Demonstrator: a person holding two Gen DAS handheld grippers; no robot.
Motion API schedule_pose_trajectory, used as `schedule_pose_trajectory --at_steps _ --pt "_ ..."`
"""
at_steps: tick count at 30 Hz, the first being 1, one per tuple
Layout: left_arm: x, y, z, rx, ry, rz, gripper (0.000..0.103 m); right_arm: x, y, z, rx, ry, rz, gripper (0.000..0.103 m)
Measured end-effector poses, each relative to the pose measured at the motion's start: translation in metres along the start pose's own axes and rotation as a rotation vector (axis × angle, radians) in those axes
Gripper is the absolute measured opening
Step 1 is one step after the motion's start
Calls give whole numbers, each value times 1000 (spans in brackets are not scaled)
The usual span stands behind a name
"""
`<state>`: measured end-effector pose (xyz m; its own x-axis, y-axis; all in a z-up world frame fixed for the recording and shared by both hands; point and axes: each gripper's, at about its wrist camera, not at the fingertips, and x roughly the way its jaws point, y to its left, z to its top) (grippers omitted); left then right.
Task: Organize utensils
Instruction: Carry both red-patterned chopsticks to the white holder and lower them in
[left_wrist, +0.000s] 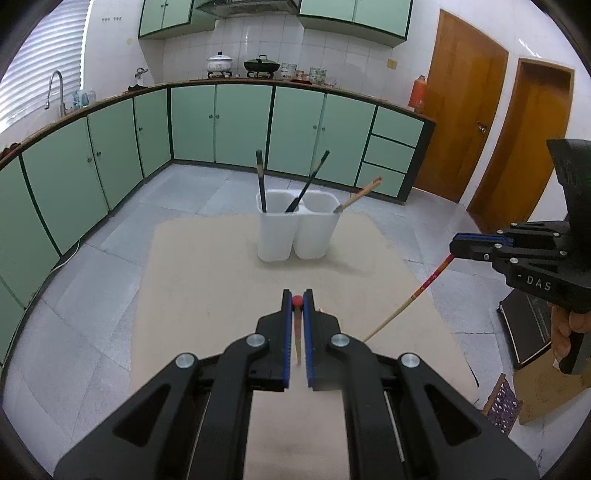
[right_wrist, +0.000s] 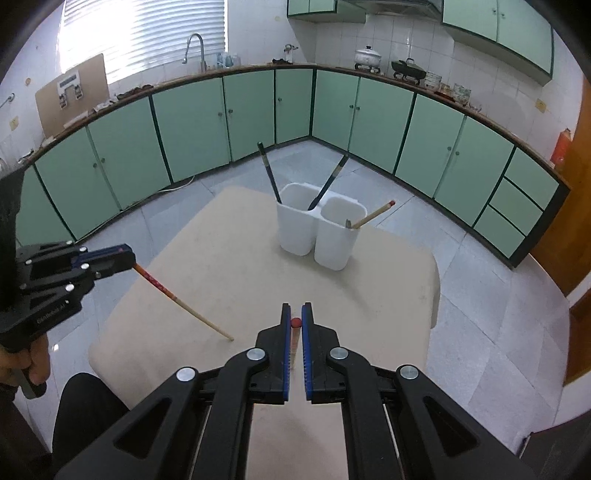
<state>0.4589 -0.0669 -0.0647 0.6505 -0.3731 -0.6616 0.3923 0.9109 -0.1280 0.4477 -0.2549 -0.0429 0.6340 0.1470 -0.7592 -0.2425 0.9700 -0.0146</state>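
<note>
Left wrist view: the left gripper (left_wrist: 297, 301), bottom center, is clamped on a red-tipped chopstick (left_wrist: 297, 332). The white holder (left_wrist: 295, 236) stands mid-frame on the table (left_wrist: 207, 280).

Right wrist view: the right gripper (right_wrist: 296, 321), bottom center, pinches another chopstick (right_wrist: 294, 345); the holder sits center-right.

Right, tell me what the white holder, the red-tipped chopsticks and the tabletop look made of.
White holder: looks like plastic, smooth, faintly translucent walls, moulded twin cups.
Red-tipped chopsticks, one in the left gripper, one in the right gripper: probably bamboo or wood, pale matte shaft, red painted end.
Tabletop: matte beige, maybe laminate or board; unclear.
</note>
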Motion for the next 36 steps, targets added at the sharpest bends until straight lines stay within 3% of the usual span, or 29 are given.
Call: schedule_pose_trajectory --at_steps 14,26,36 --pt "-1 -5 70 56 -48 32 5 -24 -20 65 18 -17 2 5" --pt "-16 -17 155 87 -173 60 5 -46 -35 139 58 -108 -29 5" --pt "21 -31 200 106 -225 93 5 -22 -55 185 101 -155 -58 5"
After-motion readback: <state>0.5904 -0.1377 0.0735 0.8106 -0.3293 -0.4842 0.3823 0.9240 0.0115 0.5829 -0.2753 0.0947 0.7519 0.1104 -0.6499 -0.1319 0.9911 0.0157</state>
